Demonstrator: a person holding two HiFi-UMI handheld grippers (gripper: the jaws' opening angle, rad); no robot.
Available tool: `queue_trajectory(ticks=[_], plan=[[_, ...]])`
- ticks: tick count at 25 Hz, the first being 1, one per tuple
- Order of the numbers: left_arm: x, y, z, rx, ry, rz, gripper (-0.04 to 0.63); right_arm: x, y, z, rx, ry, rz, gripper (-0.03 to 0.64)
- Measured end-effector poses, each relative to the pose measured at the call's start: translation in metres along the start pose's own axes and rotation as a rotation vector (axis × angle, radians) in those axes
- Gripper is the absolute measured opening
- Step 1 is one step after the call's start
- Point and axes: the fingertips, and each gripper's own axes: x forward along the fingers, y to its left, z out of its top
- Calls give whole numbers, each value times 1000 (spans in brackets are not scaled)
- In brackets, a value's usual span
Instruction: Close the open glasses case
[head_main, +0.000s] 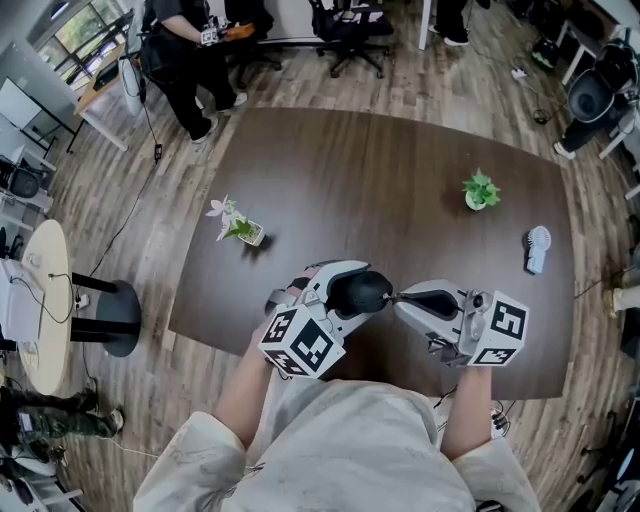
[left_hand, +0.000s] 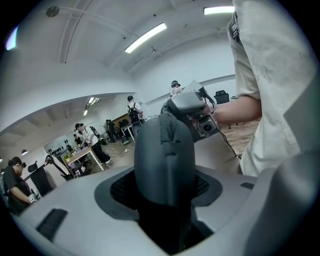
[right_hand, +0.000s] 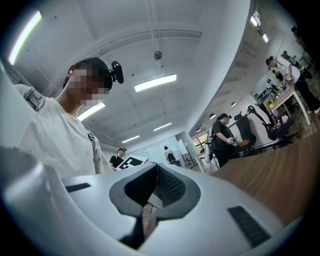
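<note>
A dark grey zip glasses case (head_main: 368, 290) hangs over the table's front edge, and my left gripper (head_main: 347, 296) is shut on it. In the left gripper view the case (left_hand: 165, 160) stands upright between the jaws with its zipper seam facing me. My right gripper (head_main: 398, 297) is shut, its tip against the case's right end. It also shows behind the case's top as the right gripper (left_hand: 192, 107). In the right gripper view the right gripper (right_hand: 150, 200) shows closed jaws with a thin pale sliver in the seam; I cannot tell what it is.
The dark wooden table (head_main: 400, 180) carries a small green plant (head_main: 480, 190) at the back right, a white-flowered pot (head_main: 238, 225) at the left and a white object (head_main: 538, 248) at the right edge. A round side table (head_main: 45, 300) stands left. People and office chairs are behind.
</note>
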Motion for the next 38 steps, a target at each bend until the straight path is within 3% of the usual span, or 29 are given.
queue_trajectory(ticks=[10,17,22,28,38], plan=[[9,2,-15,-15,80,13,256,24,3,-17,-77,134,-50,6],[15,10,-20,-82,51,42,258,22,-11,-16,-126,125,-123,9],[15,14,-27,-179,11,74,259,9,-21,-11,-130,86,-198,20],[9,41,-16,-287,-80,182,259,-28,-47,18,-209,3,-417,23],[-18,82,-7,-422,-199,415,261,-102,-84,41,-363,-42,-911,14]])
